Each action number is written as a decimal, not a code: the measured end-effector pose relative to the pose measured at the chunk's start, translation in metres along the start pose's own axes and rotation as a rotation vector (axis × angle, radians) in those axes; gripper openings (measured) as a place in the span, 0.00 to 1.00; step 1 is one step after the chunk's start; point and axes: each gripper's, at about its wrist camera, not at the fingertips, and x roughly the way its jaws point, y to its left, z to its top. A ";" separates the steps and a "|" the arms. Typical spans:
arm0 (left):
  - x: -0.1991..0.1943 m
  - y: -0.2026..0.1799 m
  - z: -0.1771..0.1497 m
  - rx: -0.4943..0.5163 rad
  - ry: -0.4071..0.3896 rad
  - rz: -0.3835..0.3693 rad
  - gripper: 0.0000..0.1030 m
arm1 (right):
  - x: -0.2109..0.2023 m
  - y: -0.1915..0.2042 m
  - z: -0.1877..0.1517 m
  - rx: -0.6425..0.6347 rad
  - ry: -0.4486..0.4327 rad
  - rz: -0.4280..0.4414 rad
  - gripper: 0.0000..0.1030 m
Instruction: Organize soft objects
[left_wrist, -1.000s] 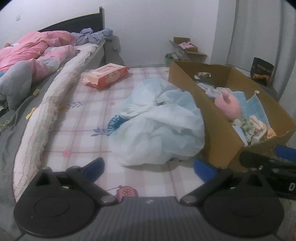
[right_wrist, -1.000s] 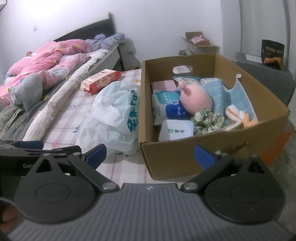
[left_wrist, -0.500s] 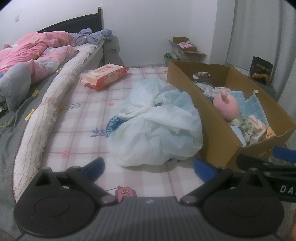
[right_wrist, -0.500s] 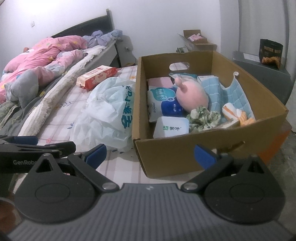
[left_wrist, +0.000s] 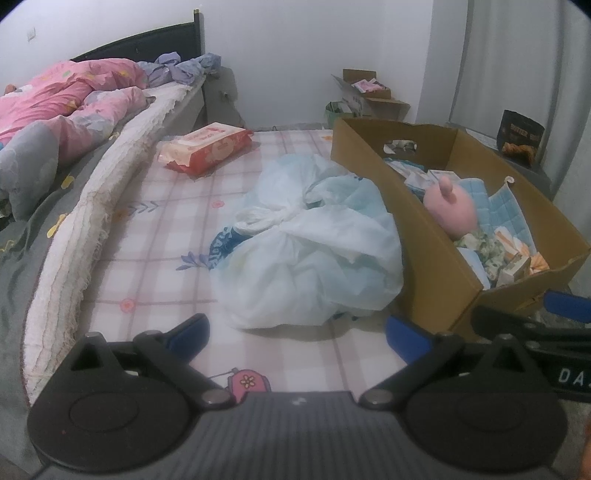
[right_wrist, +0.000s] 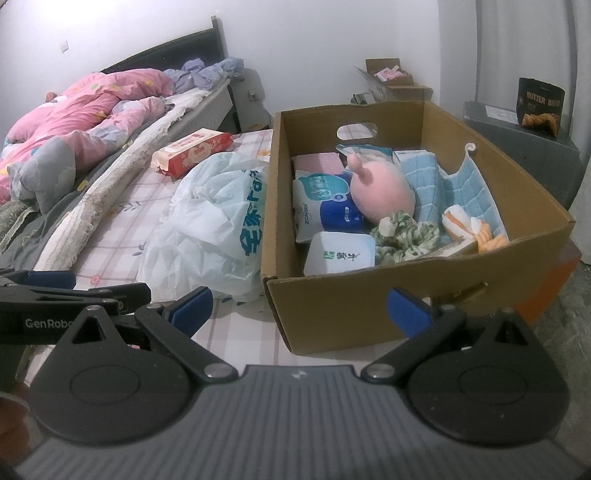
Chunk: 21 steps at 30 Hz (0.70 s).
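Note:
A brown cardboard box (right_wrist: 369, 310) (left_wrist: 428, 258) stands on the checked mattress and holds a pink plush toy (right_wrist: 380, 192) (left_wrist: 450, 210), tissue packs (right_wrist: 325, 206), a green scrunchie (right_wrist: 406, 240), an orange striped cloth (right_wrist: 469, 225) and a blue quilted cloth (right_wrist: 454, 188). A tied white plastic bag (left_wrist: 306, 251) (right_wrist: 210, 229) lies left of the box. A red wet-wipes pack (left_wrist: 207, 147) (right_wrist: 192, 151) lies farther back. My left gripper (left_wrist: 295, 336) is open and empty, in front of the bag. My right gripper (right_wrist: 299, 310) is open and empty, before the box's near wall.
A bed with a pink duvet (left_wrist: 66, 107) and a white frilled edge (left_wrist: 81, 229) runs along the left. Small cardboard boxes (left_wrist: 369, 92) stand by the far wall. A grey cabinet (right_wrist: 517, 136) with a black bread bag (right_wrist: 539, 107) stands right of the box.
Both grippers have drawn back a little from the bag and box; the views shifted slightly. Both stay open and empty. Nothing on the mattress moved.

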 end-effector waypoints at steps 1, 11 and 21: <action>0.000 0.000 0.000 0.000 0.001 0.000 0.99 | 0.000 0.000 0.000 0.000 0.001 0.000 0.99; 0.002 0.002 -0.001 -0.002 0.009 -0.002 0.98 | 0.003 -0.001 0.001 -0.007 0.010 0.001 0.99; 0.004 0.003 -0.001 -0.009 0.019 -0.009 0.98 | 0.003 0.000 0.001 -0.007 0.011 -0.001 0.99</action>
